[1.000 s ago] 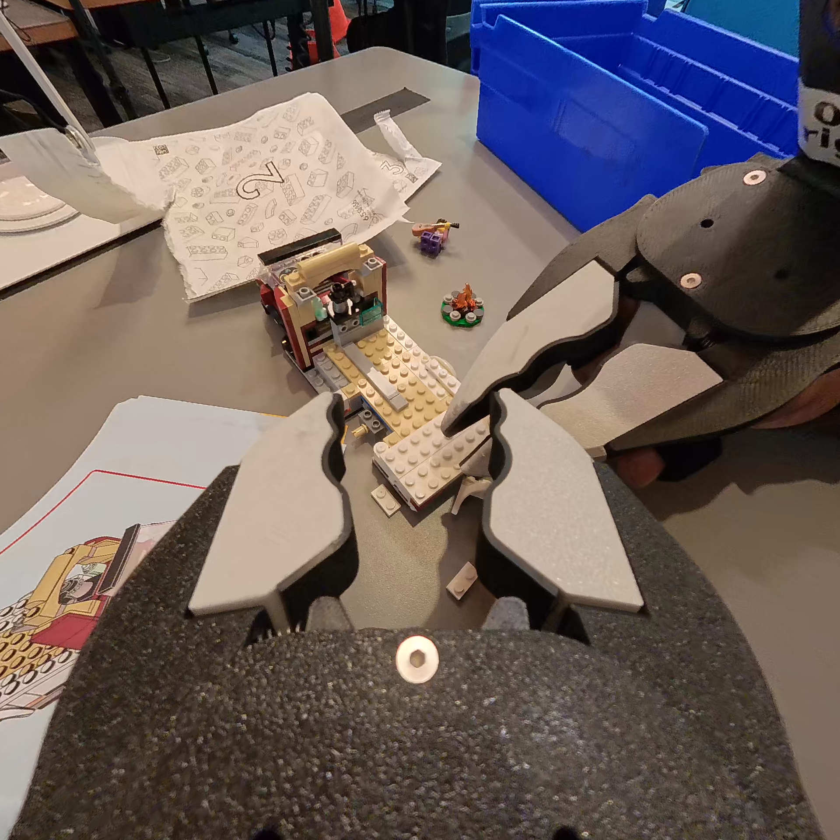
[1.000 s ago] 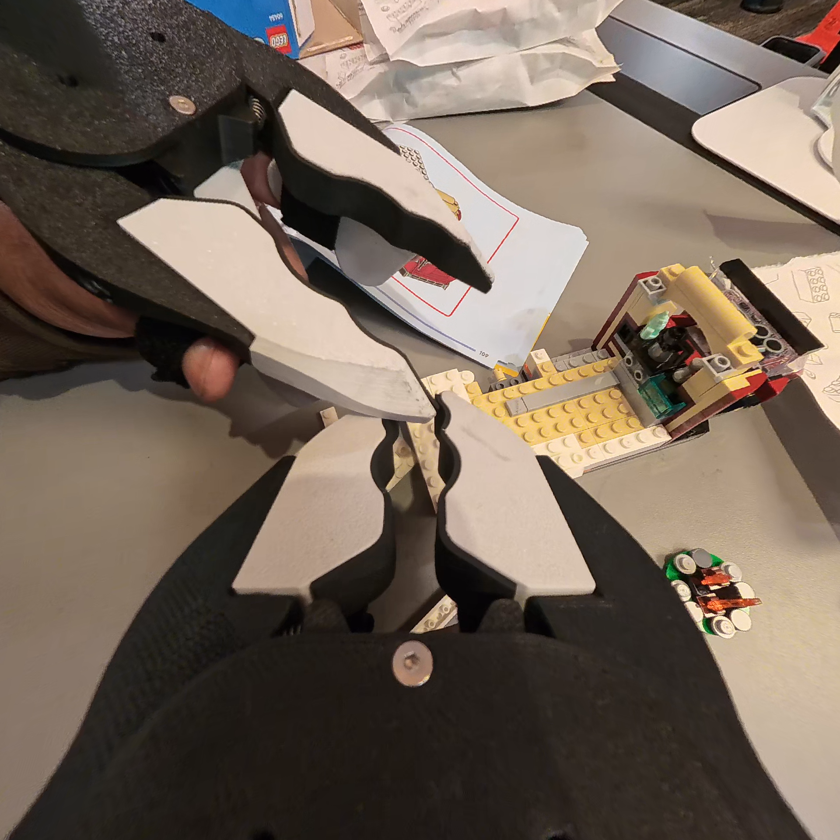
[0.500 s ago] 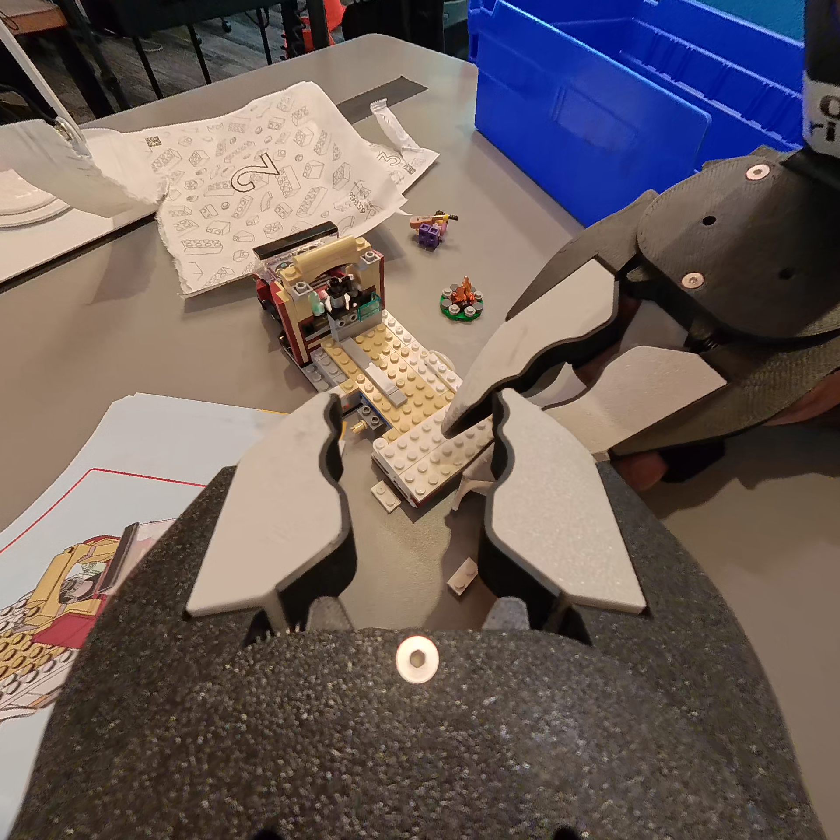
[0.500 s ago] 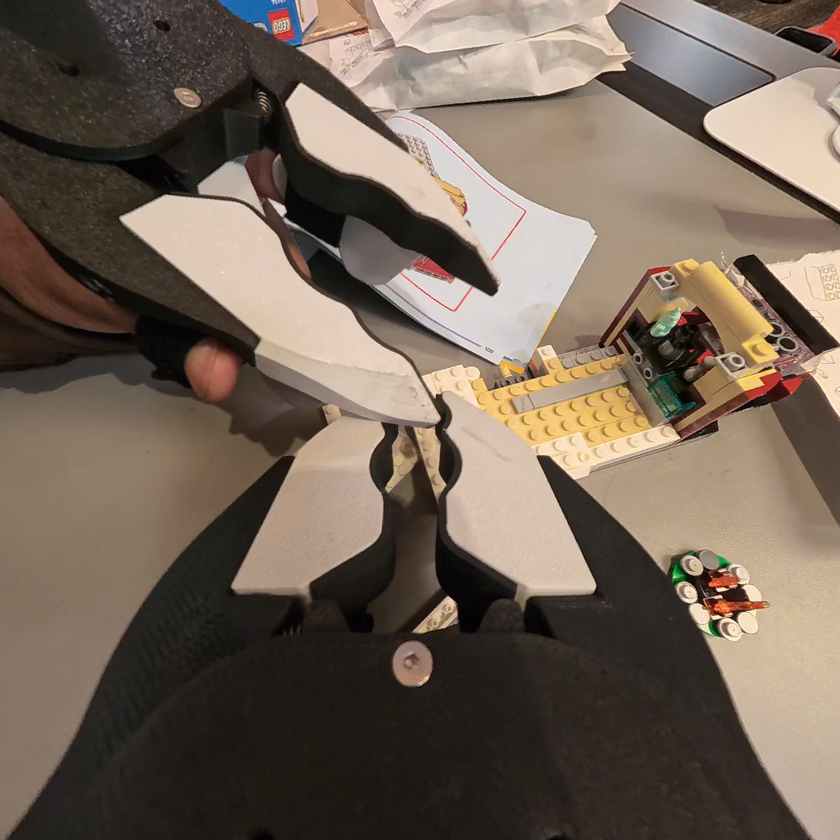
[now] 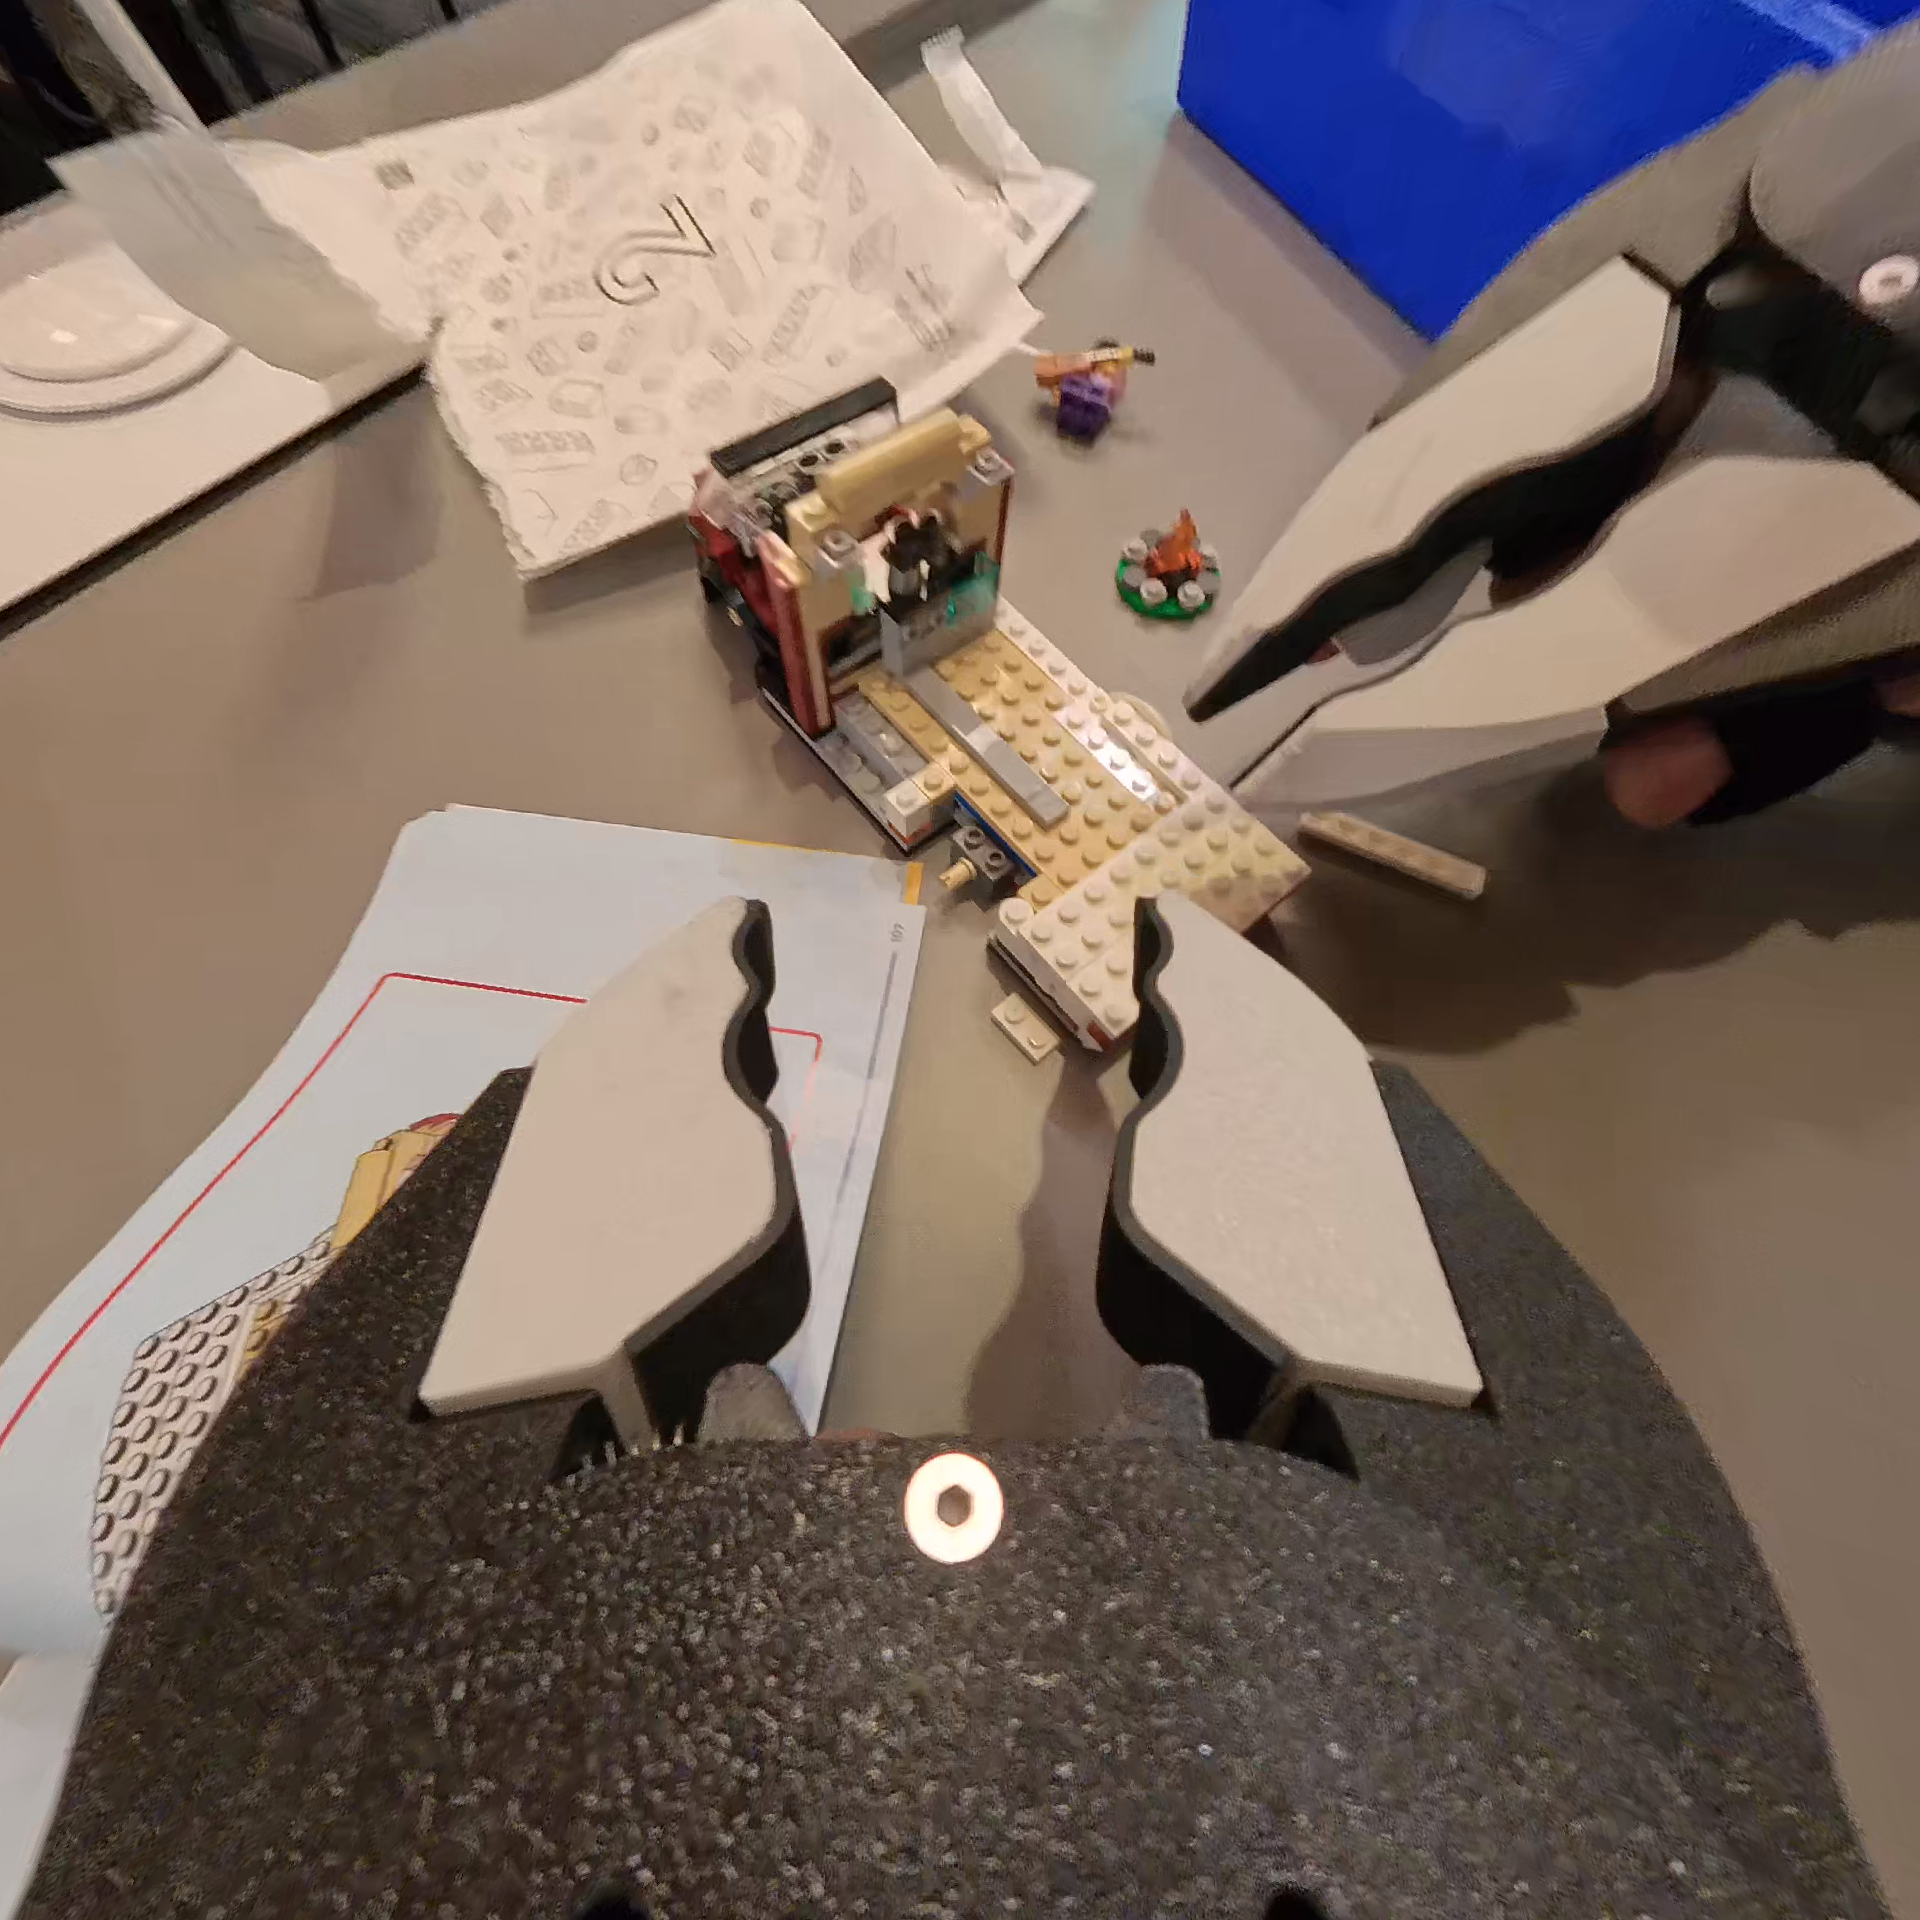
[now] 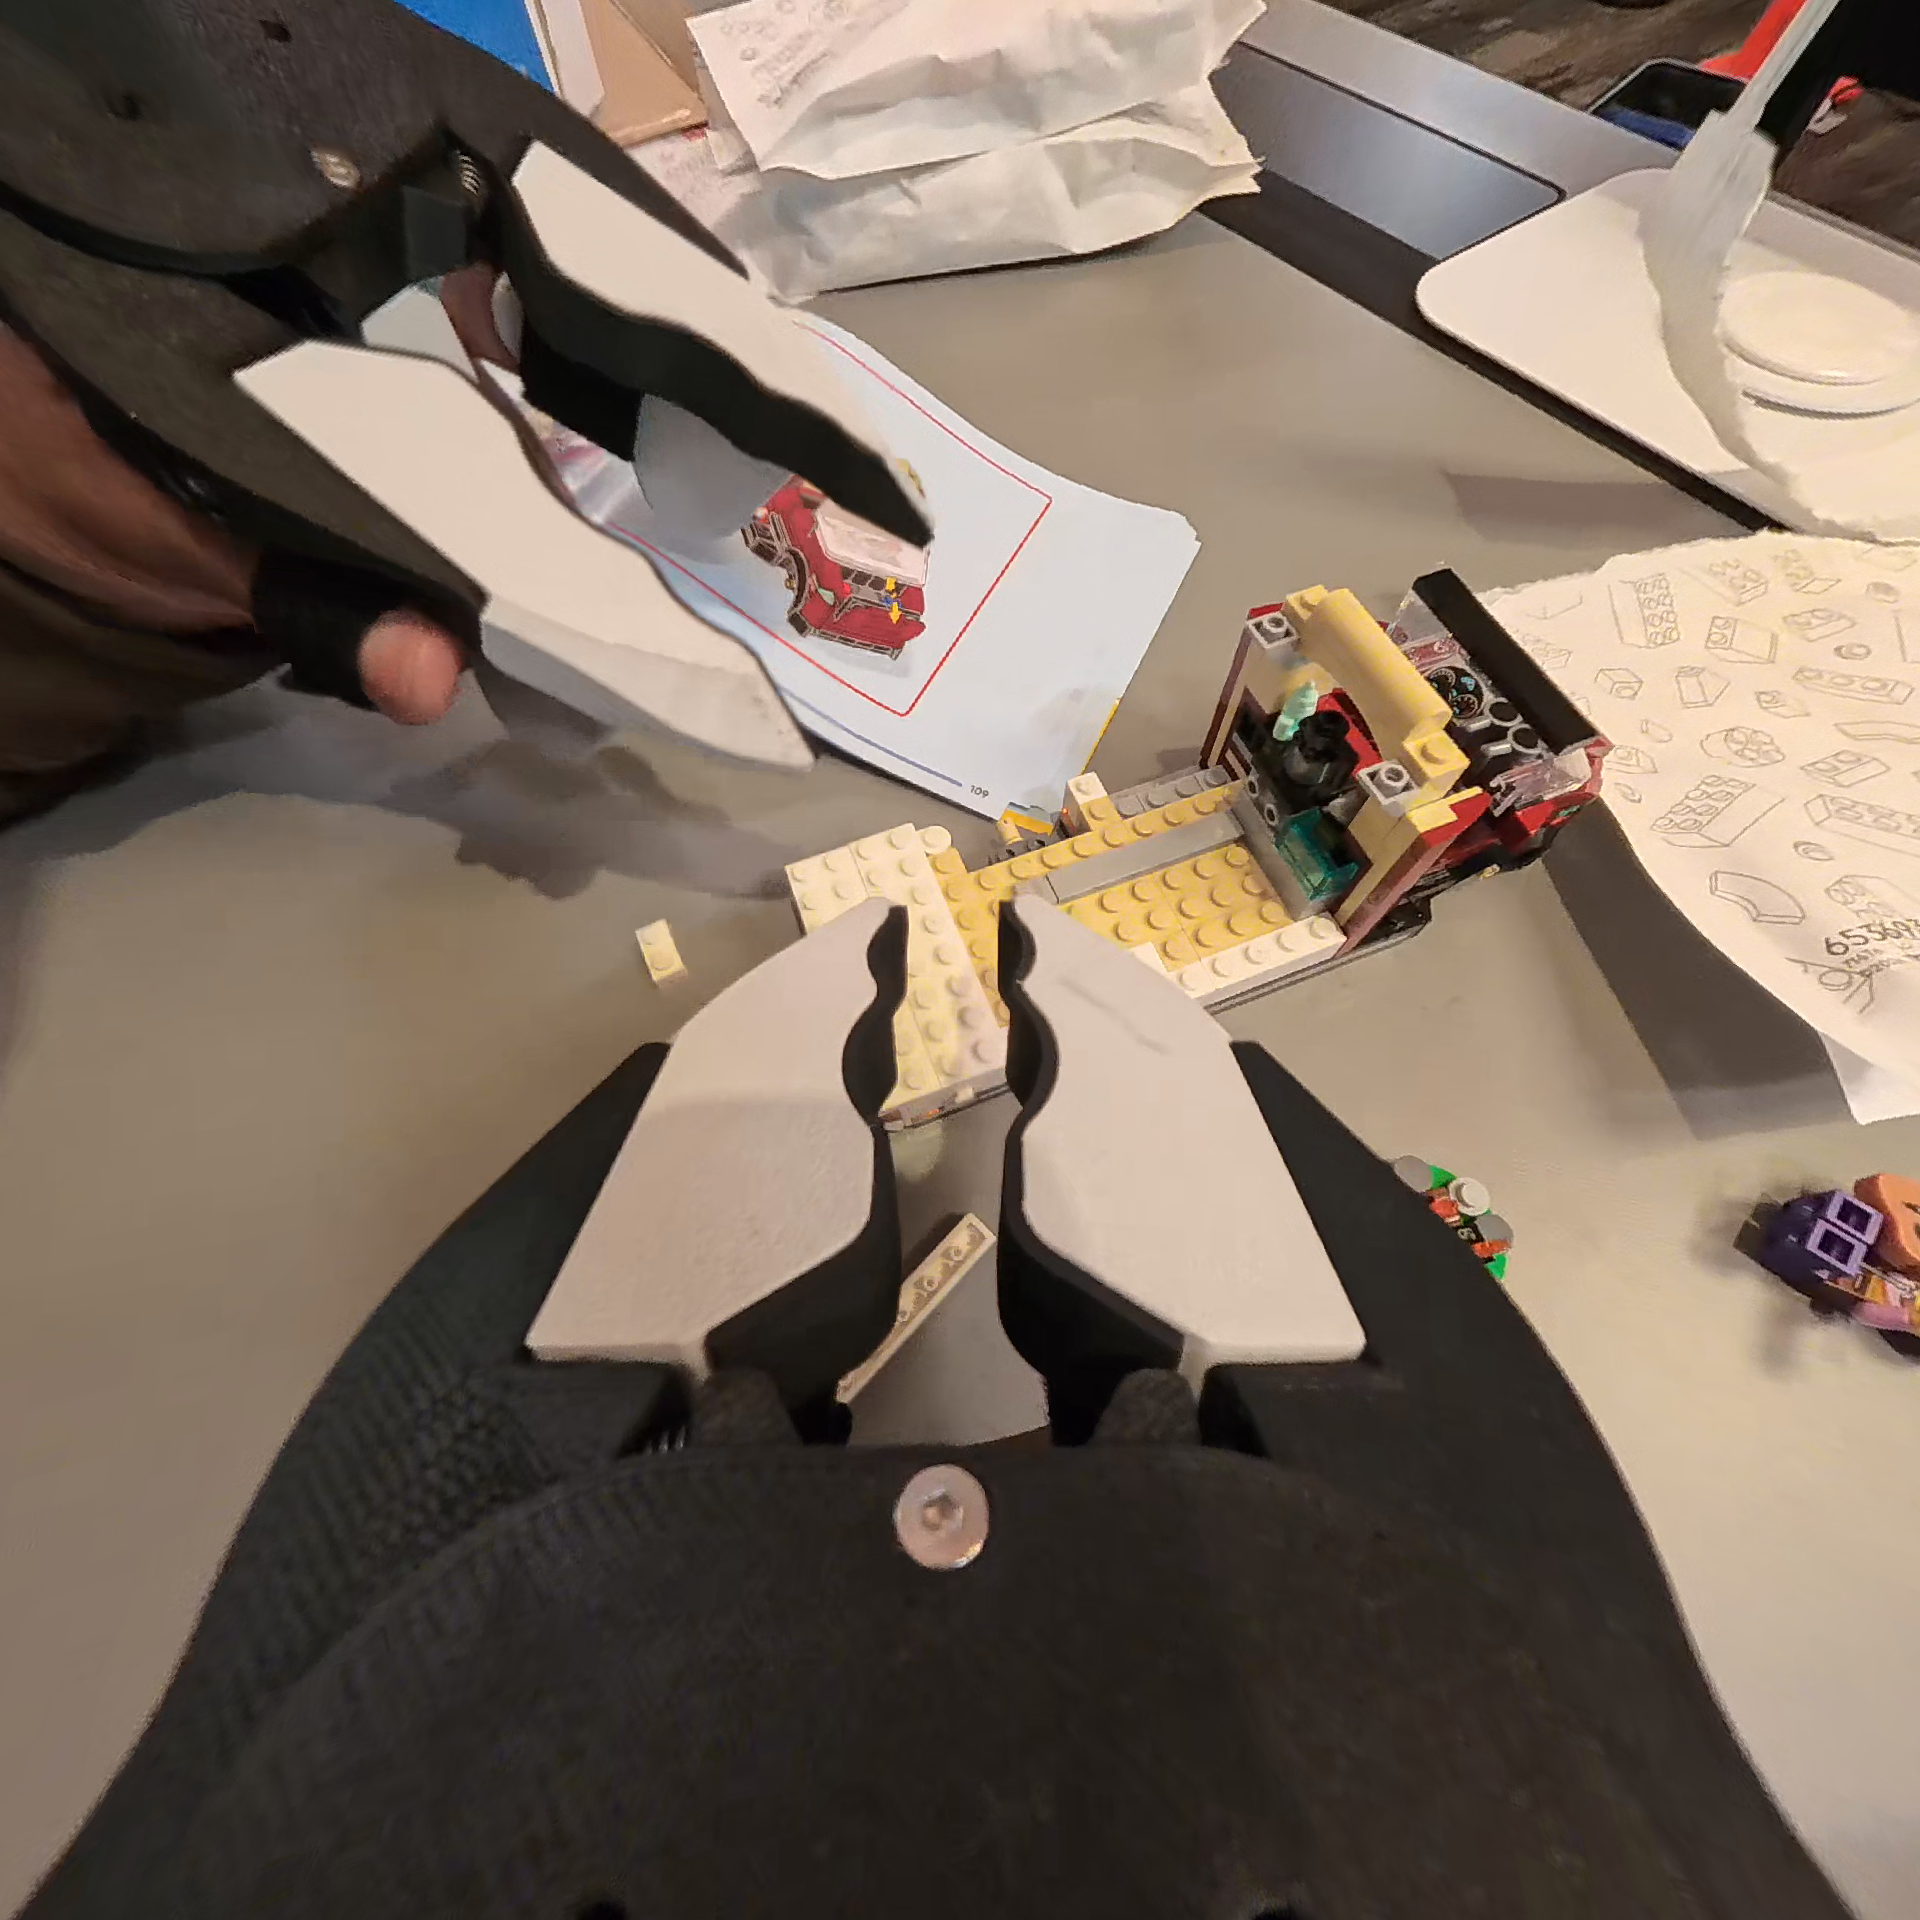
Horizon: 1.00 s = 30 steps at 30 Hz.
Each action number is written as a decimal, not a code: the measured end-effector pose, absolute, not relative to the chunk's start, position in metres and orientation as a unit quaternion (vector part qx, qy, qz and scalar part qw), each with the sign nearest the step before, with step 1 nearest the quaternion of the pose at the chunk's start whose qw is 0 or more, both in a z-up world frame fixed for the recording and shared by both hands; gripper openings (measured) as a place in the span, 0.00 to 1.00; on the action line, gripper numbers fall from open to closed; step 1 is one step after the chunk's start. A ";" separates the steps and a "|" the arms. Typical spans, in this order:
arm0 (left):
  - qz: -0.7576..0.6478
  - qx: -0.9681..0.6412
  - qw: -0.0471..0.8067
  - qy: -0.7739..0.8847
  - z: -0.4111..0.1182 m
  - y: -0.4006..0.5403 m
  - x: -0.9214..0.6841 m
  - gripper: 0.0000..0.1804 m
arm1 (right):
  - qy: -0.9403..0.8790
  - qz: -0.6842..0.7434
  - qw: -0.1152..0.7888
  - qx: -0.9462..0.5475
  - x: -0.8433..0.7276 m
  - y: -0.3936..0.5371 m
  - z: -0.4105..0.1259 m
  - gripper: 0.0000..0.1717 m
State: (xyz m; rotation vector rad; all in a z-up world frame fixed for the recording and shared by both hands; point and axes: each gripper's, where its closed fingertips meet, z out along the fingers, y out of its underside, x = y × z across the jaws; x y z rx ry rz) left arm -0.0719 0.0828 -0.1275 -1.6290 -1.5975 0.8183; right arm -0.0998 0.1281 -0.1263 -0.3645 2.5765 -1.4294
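My left gripper (image 5: pixel 951 920) hangs released above the bench (image 5: pixel 312 675), beside the brick model (image 5: pixel 1039 748). My right gripper (image 6: pixel 951 920) is narrowly parted, holding nothing, over the model's white end.

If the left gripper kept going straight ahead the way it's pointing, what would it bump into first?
Probably the white studded end of the brick model, just ahead of the open left gripper, beside the right fingertip. Height above the table is unclear.

A matte grey table (image 5: pixel 208 727) fills most of the view under soft, even indoor light that leaves blurred shadows. A darker strip (image 6: pixel 1382 156) runs along its far edge. Beyond it, dark chair or table legs (image 5: pixel 125 62) stand in shadow.
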 end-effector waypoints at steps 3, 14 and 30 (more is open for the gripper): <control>0.289 -0.665 0.327 -0.606 -0.142 0.095 -0.070 0.36 | 0.869 -0.470 0.080 -0.132 -0.098 0.129 -0.130 0.10; 0.235 -0.680 0.313 -0.620 -0.161 0.119 -0.067 0.36 | 0.900 -0.412 0.036 -0.139 -0.131 0.142 -0.137 0.10; 0.217 -0.680 0.307 -0.629 -0.168 0.126 -0.067 0.36 | 0.917 -0.349 0.042 -0.190 -0.115 0.149 -0.171 0.11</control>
